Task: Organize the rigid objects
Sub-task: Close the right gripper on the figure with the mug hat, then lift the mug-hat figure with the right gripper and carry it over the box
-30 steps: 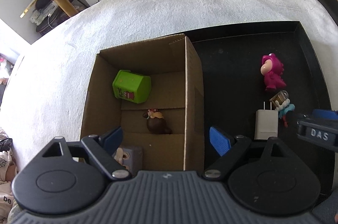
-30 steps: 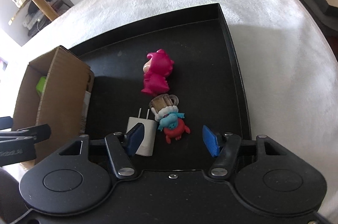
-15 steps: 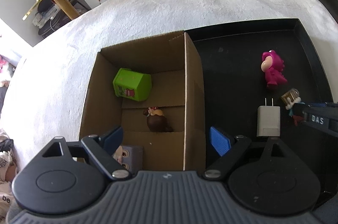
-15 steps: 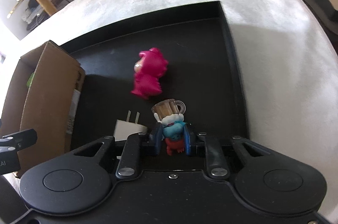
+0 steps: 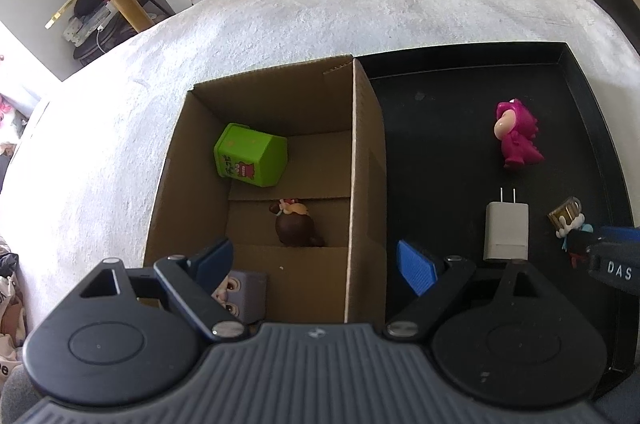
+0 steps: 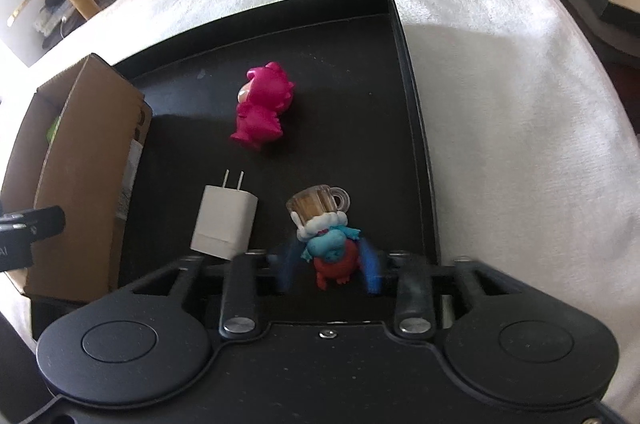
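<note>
Right gripper (image 6: 329, 270) over black tray (image 6: 416, 128), blue pads motion-blurred and opening, blue-and-red figurine (image 6: 332, 256) between them with slim gaps either side, not pinched. Just beyond the jaws: tiny beer mug (image 6: 316, 205) touching the figurine's white cap; ahead-left, white charger (image 6: 224, 222); farther ahead, pink dinosaur figure (image 6: 262, 112). Left gripper (image 5: 314, 262) spread wide and empty, straddling right wall of cardboard box (image 5: 362, 160); green cube (image 5: 251, 160) and brown figurine (image 5: 295, 224) inside, beyond the left pad.

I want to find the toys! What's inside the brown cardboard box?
Inside the cardboard box: a green toy bin tipped over, a brown figurine, and a grey block with a face, partly hidden behind the left gripper. The near corner is covered.
</note>
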